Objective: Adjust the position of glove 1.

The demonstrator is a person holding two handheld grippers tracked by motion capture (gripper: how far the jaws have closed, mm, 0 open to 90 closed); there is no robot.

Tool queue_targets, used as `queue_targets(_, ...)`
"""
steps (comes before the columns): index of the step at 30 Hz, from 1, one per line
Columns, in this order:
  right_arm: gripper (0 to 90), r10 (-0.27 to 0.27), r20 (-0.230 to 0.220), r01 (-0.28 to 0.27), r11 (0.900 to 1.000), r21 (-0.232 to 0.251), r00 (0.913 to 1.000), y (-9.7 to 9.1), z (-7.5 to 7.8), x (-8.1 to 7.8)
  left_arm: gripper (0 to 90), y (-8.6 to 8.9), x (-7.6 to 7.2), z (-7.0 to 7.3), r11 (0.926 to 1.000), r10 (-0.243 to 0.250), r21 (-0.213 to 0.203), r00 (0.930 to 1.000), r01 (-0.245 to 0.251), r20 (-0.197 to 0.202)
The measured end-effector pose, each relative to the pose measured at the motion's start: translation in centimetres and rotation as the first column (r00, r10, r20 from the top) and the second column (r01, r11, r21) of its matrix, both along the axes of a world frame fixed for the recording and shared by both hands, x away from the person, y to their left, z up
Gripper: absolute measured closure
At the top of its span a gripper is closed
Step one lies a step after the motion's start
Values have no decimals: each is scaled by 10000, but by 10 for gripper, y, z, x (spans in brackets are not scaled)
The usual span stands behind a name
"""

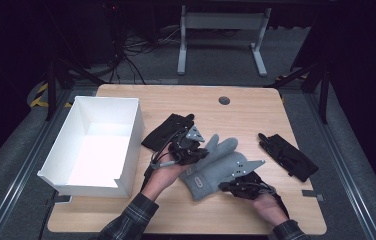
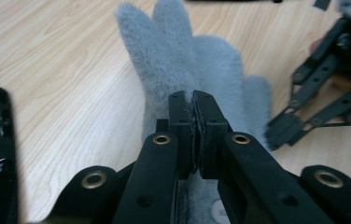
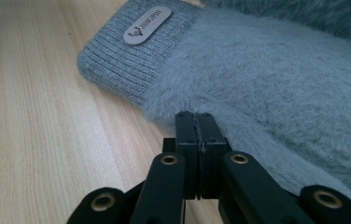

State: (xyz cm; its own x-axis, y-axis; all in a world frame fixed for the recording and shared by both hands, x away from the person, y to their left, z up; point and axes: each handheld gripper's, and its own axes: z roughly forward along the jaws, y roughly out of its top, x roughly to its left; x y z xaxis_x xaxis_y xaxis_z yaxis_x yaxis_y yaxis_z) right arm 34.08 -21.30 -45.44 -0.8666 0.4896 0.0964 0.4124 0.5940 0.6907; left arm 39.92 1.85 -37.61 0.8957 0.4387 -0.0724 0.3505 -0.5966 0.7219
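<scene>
A fuzzy grey glove [image 1: 216, 162] lies flat in the middle of the wooden table [image 1: 248, 117], fingers pointing away and the ribbed cuff with its label [image 3: 146, 25] toward me. My left gripper [image 1: 200, 153] is over the glove's left side, near the fingers. In the left gripper view its jaws [image 2: 193, 100] are pressed together on the grey pile [image 2: 173, 56]. My right gripper [image 1: 223, 186] sits at the glove's near right edge, close to the cuff. In the right gripper view its jaws [image 3: 200, 119] are closed at the fluffy edge [image 3: 281, 84].
An open white box [image 1: 132, 137] stands at the left of the table. One black glove [image 1: 168, 131] lies between the box and the grey glove, and another black glove [image 1: 288, 156] lies at the right. A round cable hole [image 1: 224, 100] is at the far edge.
</scene>
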Motion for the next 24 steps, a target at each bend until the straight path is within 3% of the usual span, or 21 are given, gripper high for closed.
queue_targets(8, 900, -35, 51, 35, 10000, -79, 10000, 6, 0, 5, 874, -8, -10, 0, 9995, -248, 184, 9997, 247, 51)
queue_targets(11, 900, -80, 17, 81, 10000, -56, 10000, 6, 0, 7, 873, -15, -14, -3, 9978, -537, 388, 9985, 542, -134)
queue_targets(15, 900, -91, 48, 91, 9999, -77, 9999, 6, -1, 8, 871, -21, -17, -10, 9967, -741, 306, 9961, 756, -488)
queue_targets(19, 900, -150, 38, 150, 9998, -106, 9999, 6, -2, 9, 865, -27, -19, -14, 9948, -937, 348, 9938, 959, -601)
queue_targets(21, 900, -176, 59, 177, 9998, -123, 9998, 5, -2, 9, 848, -29, -19, -15, 9930, -1162, 149, 9907, 1175, -710)
queue_targets(23, 900, -178, 82, 178, 9998, -92, 9998, 4, -2, 9, 828, -29, -19, -14, 9897, -1420, -313, 9862, 1398, -852)
queue_targets(24, 900, -190, 109, 191, 9998, -64, 9998, 2, -1, 8, 814, -29, -19, -14, 9897, -1420, -313, 9862, 1398, -852)
